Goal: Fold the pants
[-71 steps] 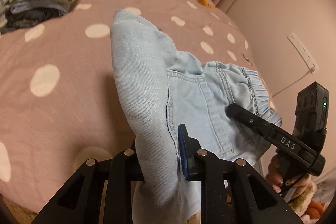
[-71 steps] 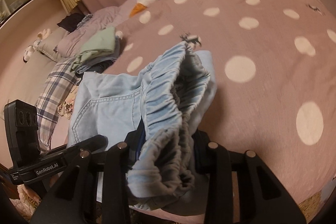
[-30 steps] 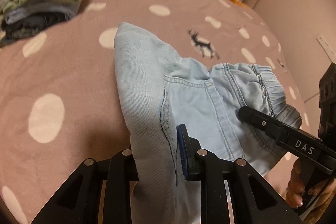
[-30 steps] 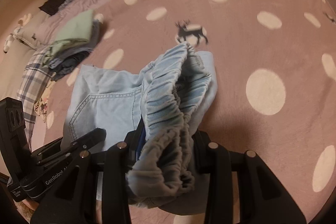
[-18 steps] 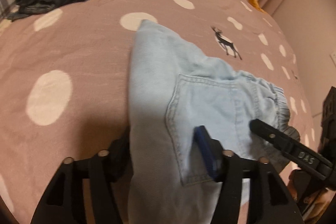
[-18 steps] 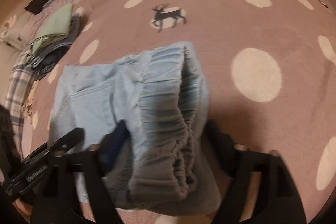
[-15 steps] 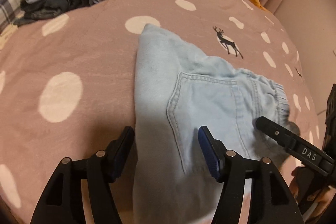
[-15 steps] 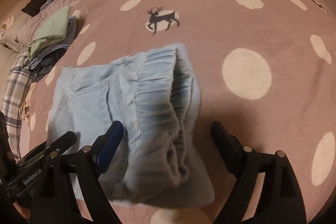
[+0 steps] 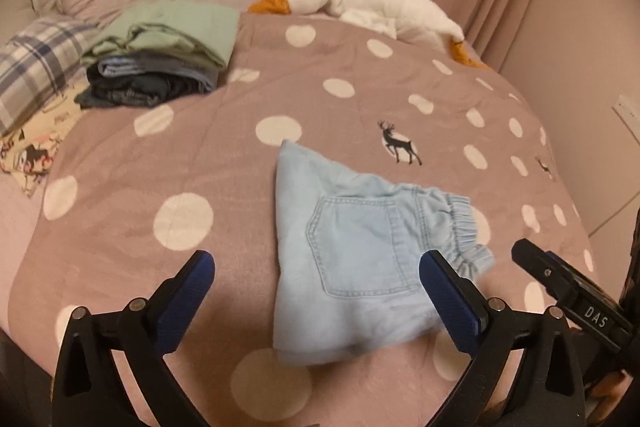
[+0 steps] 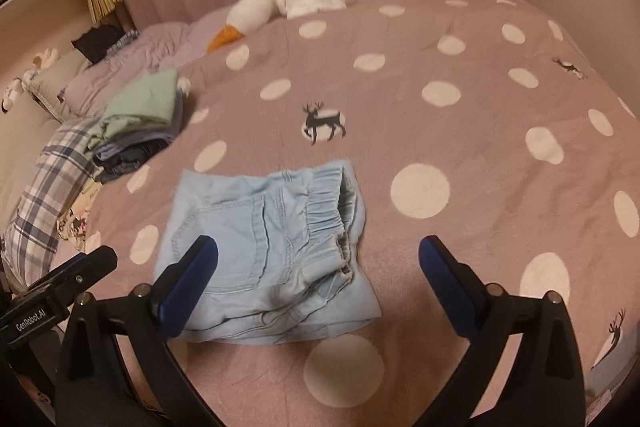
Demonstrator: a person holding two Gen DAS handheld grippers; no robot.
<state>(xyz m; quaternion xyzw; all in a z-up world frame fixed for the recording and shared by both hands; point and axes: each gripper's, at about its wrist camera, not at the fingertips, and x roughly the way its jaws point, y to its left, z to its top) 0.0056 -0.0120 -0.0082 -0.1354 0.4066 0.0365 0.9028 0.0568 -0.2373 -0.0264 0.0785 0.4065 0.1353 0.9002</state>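
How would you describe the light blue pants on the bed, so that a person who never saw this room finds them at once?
Start from the pink bedspread with white dots. On its near part, just below the printed black deer, lie the folded pants. Unlike the stack of folded clothes at the far left, they lie alone, pale blue denim with a back pocket and a gathered elastic waistband.

Bare bedspread (image 9: 180, 163) surrounds the folded pants (image 9: 360, 259); a clothes stack (image 9: 160, 55) blocks the frame's upper left.

pale blue denim pants (image 9: 360, 251) on a mauve, white-dotted bedspread (image 9: 200, 163).
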